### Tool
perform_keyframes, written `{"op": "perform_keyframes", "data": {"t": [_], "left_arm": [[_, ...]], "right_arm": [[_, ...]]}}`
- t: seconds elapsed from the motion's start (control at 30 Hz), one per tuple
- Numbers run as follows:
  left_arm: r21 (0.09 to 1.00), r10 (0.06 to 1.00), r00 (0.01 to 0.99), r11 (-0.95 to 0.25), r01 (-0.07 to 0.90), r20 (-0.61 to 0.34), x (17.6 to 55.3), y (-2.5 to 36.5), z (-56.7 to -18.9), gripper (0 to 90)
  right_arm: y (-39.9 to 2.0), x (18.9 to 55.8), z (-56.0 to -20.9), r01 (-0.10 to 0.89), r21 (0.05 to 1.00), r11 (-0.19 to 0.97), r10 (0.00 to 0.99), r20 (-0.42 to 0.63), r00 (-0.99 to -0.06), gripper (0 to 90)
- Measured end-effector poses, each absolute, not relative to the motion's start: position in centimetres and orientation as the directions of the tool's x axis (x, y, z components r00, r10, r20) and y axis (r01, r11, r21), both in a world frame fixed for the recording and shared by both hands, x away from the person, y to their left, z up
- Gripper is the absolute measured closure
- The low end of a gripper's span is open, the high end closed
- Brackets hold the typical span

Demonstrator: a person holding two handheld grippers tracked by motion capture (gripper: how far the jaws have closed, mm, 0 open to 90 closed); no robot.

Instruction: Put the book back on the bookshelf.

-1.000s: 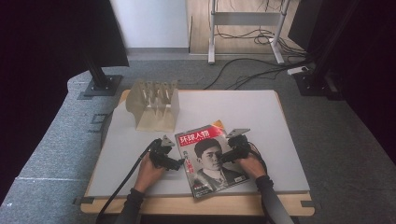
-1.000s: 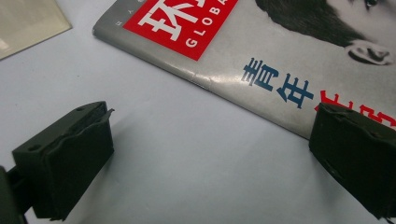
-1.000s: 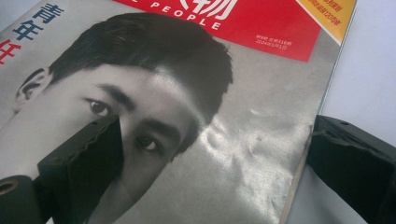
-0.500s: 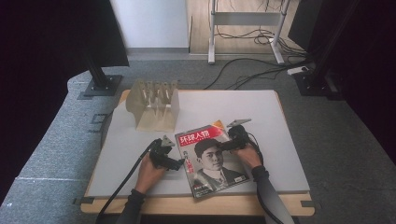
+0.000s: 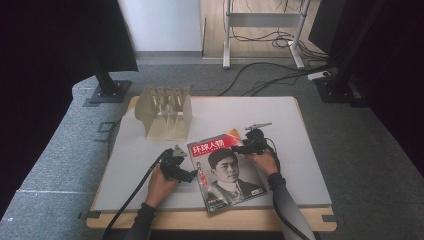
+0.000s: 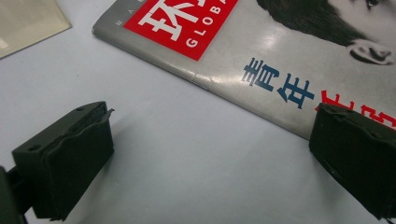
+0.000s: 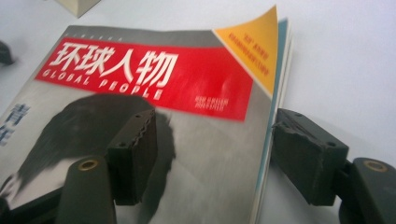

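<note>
Near the desk's (image 5: 300, 130) front edge, at about 6 o'clock, a magazine (image 5: 227, 172) lies flat, cover up, red title band toward 12 o'clock. The left tool (image 5: 192, 175) sits at its 9 o'clock edge, wide apart, one jaw over the cover, the other over bare desk. The right tool (image 5: 235, 149) straddles the 3 o'clock page edge near the curled top corner, also wide, gripping nothing. A pale rack (image 5: 165, 112) stands toward 11 o'clock
</note>
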State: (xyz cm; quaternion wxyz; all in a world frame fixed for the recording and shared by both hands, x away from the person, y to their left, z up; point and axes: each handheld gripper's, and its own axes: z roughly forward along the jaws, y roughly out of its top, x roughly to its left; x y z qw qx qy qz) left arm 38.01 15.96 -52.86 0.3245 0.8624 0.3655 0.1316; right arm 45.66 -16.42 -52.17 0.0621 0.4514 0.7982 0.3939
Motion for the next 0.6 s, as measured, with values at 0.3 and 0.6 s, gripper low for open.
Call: {"op": "perform_keyframes", "data": {"t": [0.3,0.6], "left_arm": [[0.656,0.717,0.697,-0.521,0.547,-0.011,38.0,15.9,-52.9,0.0],[0.655,0.718,0.696,-0.520,0.548,-0.012,38.0,15.9,-52.9,0.0]], "right_arm": [[-17.3,44.9,-51.8,0.681,0.668,0.299,0.732,0.298,-0.613,41.0],[-15.9,46.8,-51.0,0.643,0.697,0.317,0.734,0.250,-0.632,49.8]]}}
